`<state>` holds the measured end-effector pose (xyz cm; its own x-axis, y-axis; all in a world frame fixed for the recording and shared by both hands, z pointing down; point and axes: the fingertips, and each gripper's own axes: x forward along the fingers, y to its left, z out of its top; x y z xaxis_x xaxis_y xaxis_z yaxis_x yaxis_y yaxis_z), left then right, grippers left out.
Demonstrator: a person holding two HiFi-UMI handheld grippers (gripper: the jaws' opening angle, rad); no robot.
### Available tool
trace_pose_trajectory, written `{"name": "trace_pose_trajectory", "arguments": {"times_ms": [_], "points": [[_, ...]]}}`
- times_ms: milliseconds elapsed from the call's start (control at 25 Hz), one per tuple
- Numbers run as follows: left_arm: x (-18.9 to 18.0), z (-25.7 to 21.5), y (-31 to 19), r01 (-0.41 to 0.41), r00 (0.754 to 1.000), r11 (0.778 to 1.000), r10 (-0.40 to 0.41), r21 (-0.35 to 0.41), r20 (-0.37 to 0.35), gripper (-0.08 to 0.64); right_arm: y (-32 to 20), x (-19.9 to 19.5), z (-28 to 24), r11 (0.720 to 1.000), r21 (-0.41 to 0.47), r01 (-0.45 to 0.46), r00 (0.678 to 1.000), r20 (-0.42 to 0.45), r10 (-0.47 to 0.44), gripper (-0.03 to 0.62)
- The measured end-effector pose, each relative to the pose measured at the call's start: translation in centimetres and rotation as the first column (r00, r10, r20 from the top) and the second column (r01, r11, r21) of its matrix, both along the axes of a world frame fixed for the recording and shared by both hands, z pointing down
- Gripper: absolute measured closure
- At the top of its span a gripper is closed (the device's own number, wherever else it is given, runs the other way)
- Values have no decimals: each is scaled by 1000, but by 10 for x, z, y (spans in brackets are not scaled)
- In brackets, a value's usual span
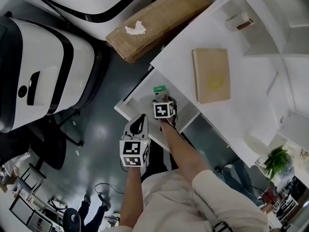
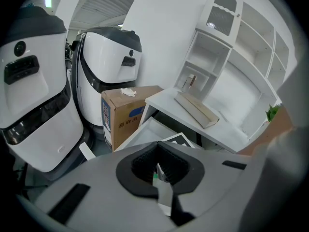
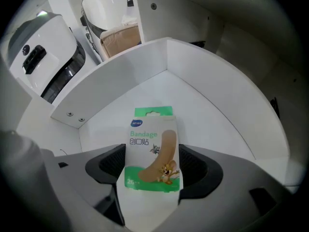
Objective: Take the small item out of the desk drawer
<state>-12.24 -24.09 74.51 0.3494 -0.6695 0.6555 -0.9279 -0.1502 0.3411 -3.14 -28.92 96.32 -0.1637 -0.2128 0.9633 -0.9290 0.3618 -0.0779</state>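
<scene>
My head camera takes in the whole layout: the white desk (image 1: 241, 100) with its drawer (image 1: 140, 99) pulled out, a flat tan box (image 1: 211, 75) on the desktop, a cardboard carton (image 1: 159, 21) on the floor beyond, and both my grippers side by side, each topped by its marker cube. Of the bandage pack (image 1: 160, 89) that view gives only the green top, poking out past my right gripper (image 1: 162, 100), which points steeply down into the drawer.

My right gripper view shows what the head camera cannot, the pack's full face. It is a slim white and green card box with a green hang tab at the far end. "Bandage" is printed in blue, a tan plaster strip is drawn slantwise with a cartoon cat and mouse, and a green band runs along the near end. The pack sits inside the drawer, over the white floor, lengthwise between my right jaws. Those jaws stand wide, and their dark pads lie flush on the pack's two long edges, so I am clamped across its width. Whether the pack rests on the drawer floor I cannot tell.

My left gripper (image 1: 139, 122) hangs just outside the drawer's front, near the right one. Its own view looks across the carton and desktop to a white shelf unit (image 2: 212, 57). It also shows the left jaws together, holding nothing.
</scene>
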Motion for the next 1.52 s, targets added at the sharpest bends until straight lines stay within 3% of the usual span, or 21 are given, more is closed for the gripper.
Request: {"name": "trace_pose_trajectory", "arguments": {"times_ms": [360,600,1040,1520], "points": [[-4,-5,4,3,1000,1000,-3,12,5,543,11,0,-6,1000,-26,-7,999,54,9,233],[9,-9,5,-20,1000,1000,19,23,5,543,16,-6,-27,1000,8,7,992,123,-8,233],[21,-22,10,-36,999,997,34,63,32,543,15,-18,-104,988,152,22,966,250,-60,233],[32,-36,38,26,999,998,-27,61,21,543,37,-5,-193,940,327,91,929,313,-199,233]]}}
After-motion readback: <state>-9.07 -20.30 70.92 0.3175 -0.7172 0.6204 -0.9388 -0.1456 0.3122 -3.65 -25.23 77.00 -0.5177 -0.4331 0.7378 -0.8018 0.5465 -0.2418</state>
